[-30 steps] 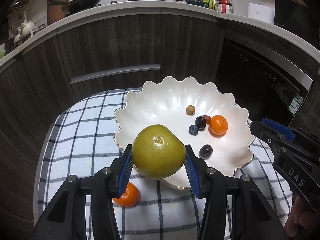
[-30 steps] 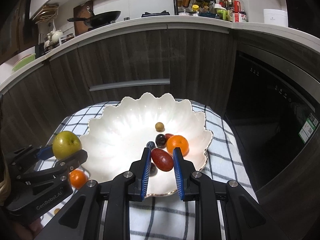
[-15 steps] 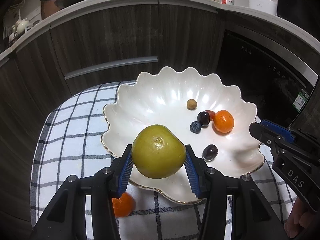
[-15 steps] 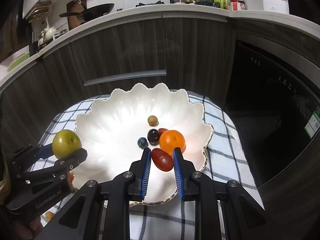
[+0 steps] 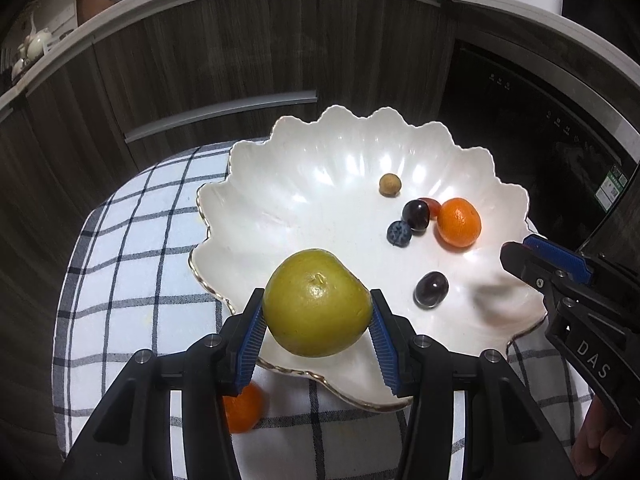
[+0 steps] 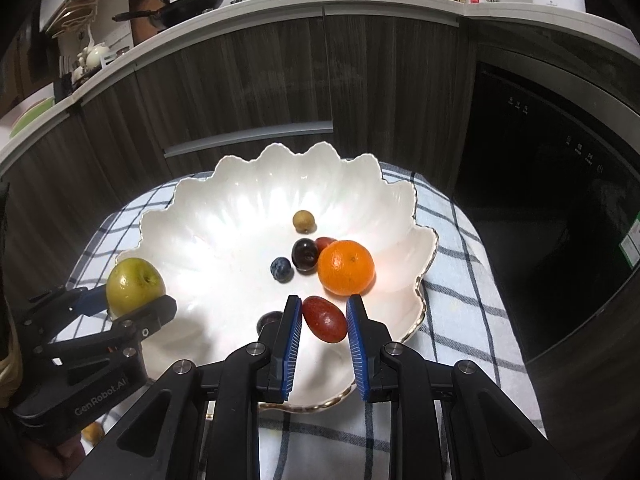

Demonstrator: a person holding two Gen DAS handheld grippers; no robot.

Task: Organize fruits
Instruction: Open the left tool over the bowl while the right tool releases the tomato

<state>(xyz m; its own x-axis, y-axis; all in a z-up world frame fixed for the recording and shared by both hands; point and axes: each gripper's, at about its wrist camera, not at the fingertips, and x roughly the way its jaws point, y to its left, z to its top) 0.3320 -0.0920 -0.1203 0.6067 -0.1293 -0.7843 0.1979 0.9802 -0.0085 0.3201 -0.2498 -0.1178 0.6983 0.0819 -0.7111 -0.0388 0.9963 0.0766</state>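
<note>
My left claw (image 5: pixel 316 320) is clamped on a big yellow-green pear (image 5: pixel 317 301), blue pads pressing on its two flanks and its dimpled end turned up toward the camera. In the left wrist view it sits low and centre in the frame, over the near scalloped edge of the white bowl (image 5: pixel 304 184), so the bowl's open floor lies ahead and up the frame from it. My right claw (image 6: pixel 323 334) is pinched nearly shut on a small red oval fruit (image 6: pixel 324 319), whose long axis runs slantwise from upper left to lower right between the pads. In the right wrist view that fruit is already over the bowl's floor, low and centre, with the orange (image 6: pixel 346 267) just above it in the frame and a dark grape (image 6: pixel 269 319) half hidden behind my left pad. Farther up lie the blueberry (image 6: pixel 281 268), a dark plum (image 6: pixel 305 254), a bit of red fruit behind it, and a tan longan (image 6: pixel 303 220). I judge the right claw the nearer to a clear drop; the pear needs the bare left half of the bowl. A second orange (image 5: pixel 242 408) lies outside on the checked cloth (image 5: pixel 132 264), under my left claw at the lower left of the frame.
</note>
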